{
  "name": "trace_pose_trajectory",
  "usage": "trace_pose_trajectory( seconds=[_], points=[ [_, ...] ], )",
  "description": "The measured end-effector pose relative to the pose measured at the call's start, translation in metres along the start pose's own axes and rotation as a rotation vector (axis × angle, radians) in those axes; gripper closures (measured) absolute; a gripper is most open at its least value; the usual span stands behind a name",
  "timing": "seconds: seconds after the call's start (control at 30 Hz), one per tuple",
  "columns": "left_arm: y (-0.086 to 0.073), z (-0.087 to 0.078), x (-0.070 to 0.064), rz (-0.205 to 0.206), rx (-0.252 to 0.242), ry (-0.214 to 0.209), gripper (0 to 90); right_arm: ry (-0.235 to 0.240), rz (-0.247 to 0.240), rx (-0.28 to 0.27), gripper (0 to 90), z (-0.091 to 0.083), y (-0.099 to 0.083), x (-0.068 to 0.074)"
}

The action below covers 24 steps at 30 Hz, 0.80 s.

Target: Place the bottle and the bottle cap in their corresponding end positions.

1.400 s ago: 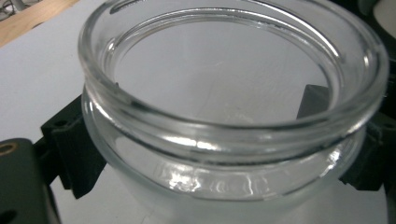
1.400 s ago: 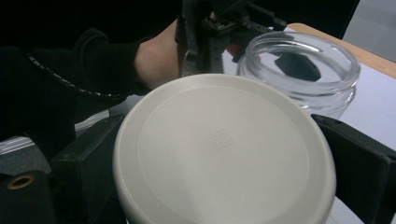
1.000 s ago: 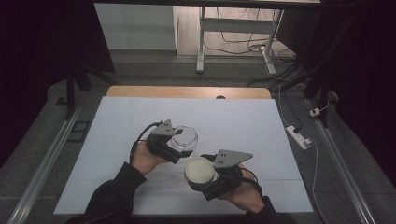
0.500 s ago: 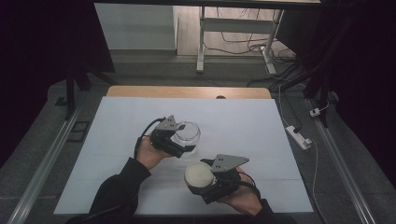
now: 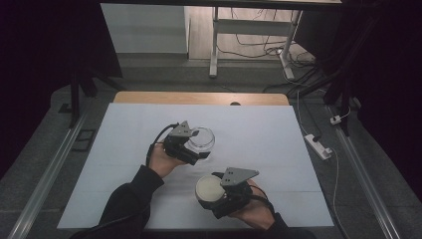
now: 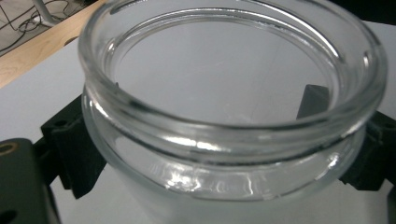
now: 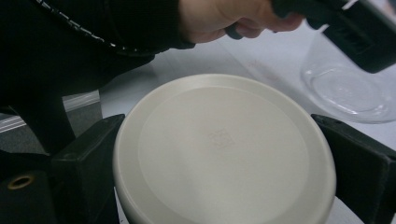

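White tabletop (image 5: 259, 134); round glass jar (image 5: 201, 140); matte lid (image 5: 209, 187).

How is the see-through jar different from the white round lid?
The glass jar is clear, so the table shows through it; the lid is solid cream-white. The jar is a deep, open, empty cup, while the lid is a flat disc. The jar sits in the left gripper, the lid in the right gripper. Both are round, and each is clamped between black fingers.
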<state>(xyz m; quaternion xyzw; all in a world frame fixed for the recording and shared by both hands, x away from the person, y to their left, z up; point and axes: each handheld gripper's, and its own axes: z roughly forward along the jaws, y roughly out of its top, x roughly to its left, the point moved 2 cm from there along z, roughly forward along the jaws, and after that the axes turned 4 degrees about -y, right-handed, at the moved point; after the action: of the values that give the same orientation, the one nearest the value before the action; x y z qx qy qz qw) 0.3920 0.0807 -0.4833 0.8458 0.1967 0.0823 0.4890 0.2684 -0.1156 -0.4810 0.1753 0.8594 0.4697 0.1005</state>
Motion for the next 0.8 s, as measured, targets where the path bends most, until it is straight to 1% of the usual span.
trace_pose_trajectory(
  seconds=[0.27,0.3,0.4,0.67,0.8],
  points=[
    [0.000,0.011,0.007,0.003,0.005,0.006,7.5,0.005,-0.011,0.016,7.5,0.011,-0.005,0.001],
    [0.000,0.012,0.008,0.005,0.006,0.006,7.5,0.008,-0.014,0.016,7.5,0.015,-0.007,0.000],
    [0.000,0.016,0.012,0.002,0.001,0.007,7.6,0.006,-0.016,0.022,7.5,0.018,-0.009,0.000],
    [-0.001,0.026,0.021,-0.004,-0.005,0.015,7.6,0.002,-0.012,0.052,7.4,0.033,-0.017,-0.006],
    [-0.004,0.030,0.026,-0.013,-0.002,0.028,7.5,0.001,-0.009,0.067,7.4,0.038,-0.020,-0.008]
  ],
)
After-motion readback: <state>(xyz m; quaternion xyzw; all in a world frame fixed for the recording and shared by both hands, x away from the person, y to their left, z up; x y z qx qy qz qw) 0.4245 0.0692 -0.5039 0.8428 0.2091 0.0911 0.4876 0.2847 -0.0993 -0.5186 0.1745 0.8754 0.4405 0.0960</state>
